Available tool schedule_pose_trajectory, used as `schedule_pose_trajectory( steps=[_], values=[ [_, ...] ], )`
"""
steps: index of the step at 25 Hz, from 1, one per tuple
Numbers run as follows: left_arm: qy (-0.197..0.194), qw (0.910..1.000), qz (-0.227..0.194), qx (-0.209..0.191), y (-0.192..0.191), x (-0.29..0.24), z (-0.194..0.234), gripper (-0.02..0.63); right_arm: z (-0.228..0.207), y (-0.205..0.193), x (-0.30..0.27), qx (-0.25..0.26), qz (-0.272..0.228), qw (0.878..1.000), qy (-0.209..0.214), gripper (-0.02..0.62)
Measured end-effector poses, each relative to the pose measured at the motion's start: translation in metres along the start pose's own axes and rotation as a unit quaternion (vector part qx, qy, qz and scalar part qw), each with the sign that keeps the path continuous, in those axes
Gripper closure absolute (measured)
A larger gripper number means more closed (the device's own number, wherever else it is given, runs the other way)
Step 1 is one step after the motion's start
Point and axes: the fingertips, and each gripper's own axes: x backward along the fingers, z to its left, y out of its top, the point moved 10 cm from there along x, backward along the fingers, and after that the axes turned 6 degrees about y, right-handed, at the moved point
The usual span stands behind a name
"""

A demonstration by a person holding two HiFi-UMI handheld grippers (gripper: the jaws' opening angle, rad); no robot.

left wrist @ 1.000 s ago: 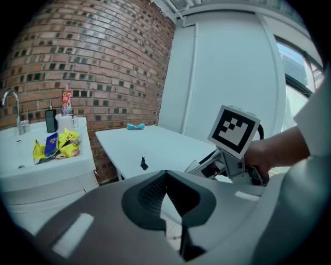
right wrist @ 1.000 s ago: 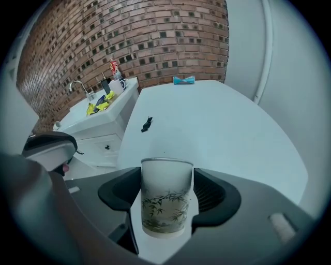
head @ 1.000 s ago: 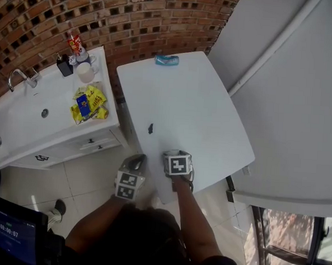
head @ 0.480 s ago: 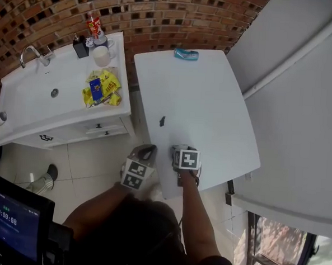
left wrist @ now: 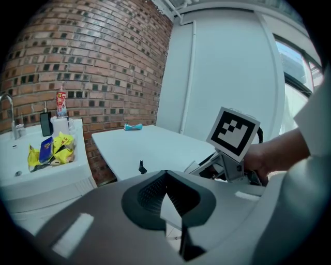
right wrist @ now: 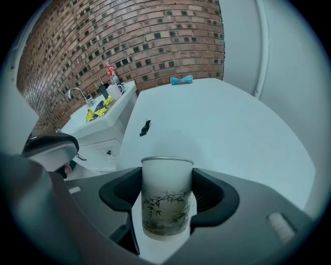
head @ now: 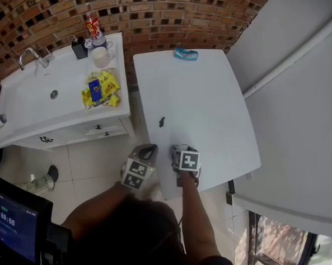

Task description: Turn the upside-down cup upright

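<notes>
**Right gripper** (right wrist: 166, 182): my fingers (right wrist: 211, 195) are closed in on the cup (right wrist: 166, 199), one pad against each side of its wall at mid-height. The grip looks firm, though I judge that, I don't see it.

**Cup:** pale, with a bamboo-leaf print. It stands on the white surface (head: 207, 103) close to the near edge. I cannot tell for certain which end is up.

**Left gripper** (left wrist: 164, 180): my fingers (left wrist: 147, 195) are drawn together at the tips with nothing between them. It is held just off the surface's near edge, beside the right gripper.

**Also present:** a small dark clip (head: 161, 121) at mid-surface and a teal item (head: 185, 54) at the far edge, both well apart from the cup.

**Hazards:**
- The smooth, tapered wall may slide in the pads during the turn.
- Too hard a squeeze could buckle the cup.
- Released tilted this near the edge, the cup could roll off to the floor.
</notes>
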Motion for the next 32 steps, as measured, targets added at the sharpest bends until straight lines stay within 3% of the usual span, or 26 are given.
schedule_pose_trajectory(
  steps=[4, 10, 14, 18, 30, 32],
  values=[
    [-0.001, 1.0, 0.001, 0.001, -0.001, 0.0, 0.002, 0.604, -0.006, -0.002, 0.0, -0.016, 0.012, 0.999, -0.037, 0.281],
    [-0.001, 1.0, 0.001, 0.001, 0.0, -0.003, -0.001, 0.604, -0.011, 0.001, 0.01, -0.017, -0.009, 0.998, -0.06, 0.282],
    [0.0, 1.0, 0.0, 0.001, 0.0, -0.003, 0.0, 0.604, -0.009, -0.001, 0.01, -0.011, -0.058, 0.997, -0.043, 0.279],
    [0.0, 1.0, 0.002, 0.001, -0.002, -0.002, 0.001, 0.604, -0.012, 0.0, 0.015, 0.003, -0.093, 0.993, -0.069, 0.275],
    [0.0, 1.0, 0.003, -0.001, -0.005, 0.0, -0.004, 0.604, -0.014, -0.001, 0.024, -0.002, -0.116, 0.99, -0.074, 0.262],
    [-0.001, 1.0, 0.003, 0.0, -0.005, 0.0, -0.006, 0.604, -0.015, -0.004, 0.024, -0.004, -0.109, 0.991, -0.076, 0.286]
  ],
)
